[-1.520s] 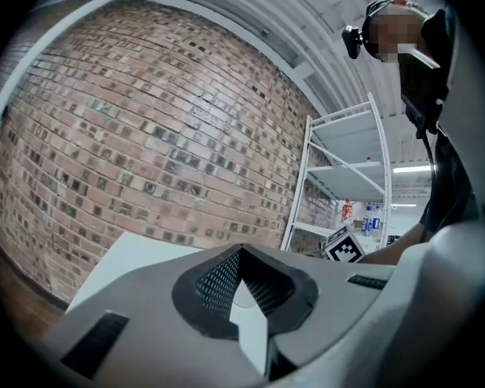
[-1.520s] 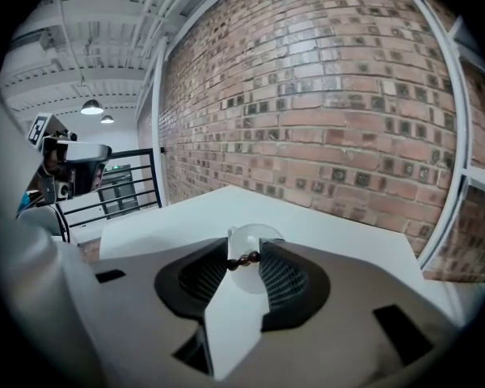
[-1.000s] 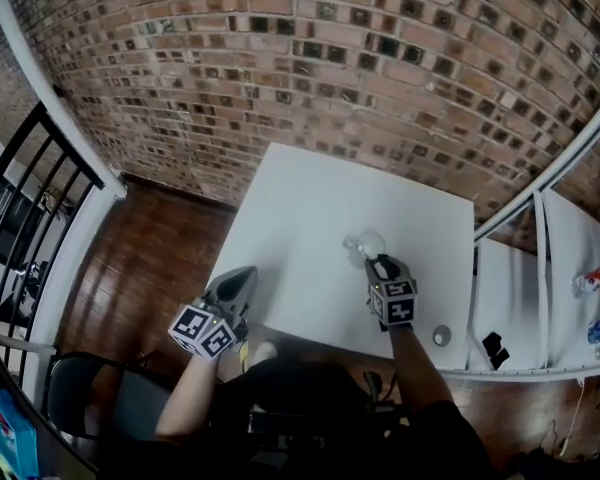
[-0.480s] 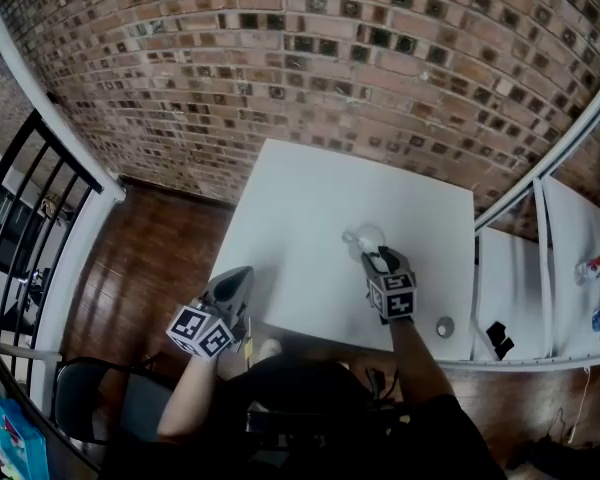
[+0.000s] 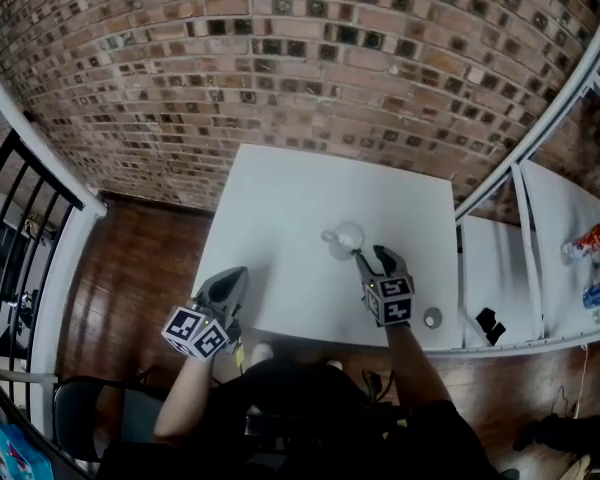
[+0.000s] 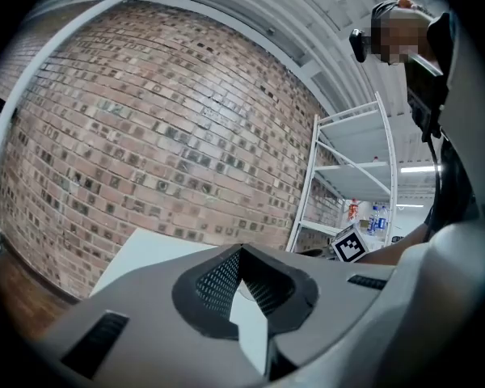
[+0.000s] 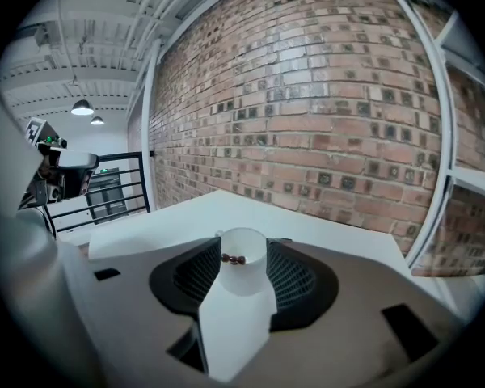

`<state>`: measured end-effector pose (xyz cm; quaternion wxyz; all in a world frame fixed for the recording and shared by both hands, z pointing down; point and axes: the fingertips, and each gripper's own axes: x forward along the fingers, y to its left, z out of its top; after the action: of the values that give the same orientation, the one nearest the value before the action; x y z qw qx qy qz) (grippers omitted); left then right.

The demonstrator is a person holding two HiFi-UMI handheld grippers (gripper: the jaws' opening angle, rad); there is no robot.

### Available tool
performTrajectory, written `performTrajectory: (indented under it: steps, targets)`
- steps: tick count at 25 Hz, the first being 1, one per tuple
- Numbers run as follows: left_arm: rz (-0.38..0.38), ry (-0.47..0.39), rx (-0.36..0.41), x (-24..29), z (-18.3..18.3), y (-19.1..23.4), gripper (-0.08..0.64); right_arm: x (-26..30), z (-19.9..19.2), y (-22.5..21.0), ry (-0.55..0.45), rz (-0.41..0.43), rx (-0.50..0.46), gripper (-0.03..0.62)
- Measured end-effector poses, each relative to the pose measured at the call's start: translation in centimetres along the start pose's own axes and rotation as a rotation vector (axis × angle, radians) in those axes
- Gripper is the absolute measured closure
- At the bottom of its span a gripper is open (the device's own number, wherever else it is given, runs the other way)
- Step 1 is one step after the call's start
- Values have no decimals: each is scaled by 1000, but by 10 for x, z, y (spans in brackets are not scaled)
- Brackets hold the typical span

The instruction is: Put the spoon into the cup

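Observation:
A small white cup (image 5: 348,235) stands near the middle of the white table (image 5: 280,198). A pale bit shows at its left rim; I cannot tell whether it is the spoon. My right gripper (image 5: 374,262) is just short of the cup on its near right, and its jaws are opening. In the right gripper view the cup (image 7: 244,275), with small dark marks on its front, stands ahead of the right gripper (image 7: 242,250), untouched by the pads. My left gripper (image 5: 230,282) hovers at the table's near left edge, its tips together on nothing (image 6: 242,254).
A small round metal piece (image 5: 433,318) lies at the table's near right corner. White shelving (image 5: 560,218) with bottles (image 5: 592,241) stands to the right. A brick wall (image 5: 300,58) runs behind, and a black railing (image 5: 15,218) is at the left.
The right gripper's jaws have spread and it has drawn back a little from the cup, rising slightly. The left gripper has stayed where it was.

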<state>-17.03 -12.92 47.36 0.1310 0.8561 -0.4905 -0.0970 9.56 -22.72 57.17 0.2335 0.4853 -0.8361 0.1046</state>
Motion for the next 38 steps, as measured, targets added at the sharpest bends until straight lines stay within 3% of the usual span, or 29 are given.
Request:
performTrajectory:
  steps: [8, 13, 16, 18, 22, 28, 38]
  targets:
    - [-117, 30, -8, 34, -10, -32, 557, -74, 3, -39, -82, -144, 12, 409]
    - [-177, 46, -4, 50, -16, -49, 555, -115, -21, -60, -106, -218, 92, 425]
    - [-191, 53, -9, 53, -20, -56, 555, -142, -31, -70, -141, -258, 157, 492]
    - [-196, 55, -9, 56, -21, -60, 555, -157, -29, -73, -200, -281, 207, 550]
    - [-201, 50, -14, 58, -24, -65, 555, -167, -25, -72, -268, -302, 267, 587]
    - [-173, 47, -24, 51, -25, -57, 557, -165, -26, -70, -270, -294, 313, 588]
    - [-111, 21, -38, 45, -21, -38, 555, -141, -40, -61, -193, -272, 254, 591]
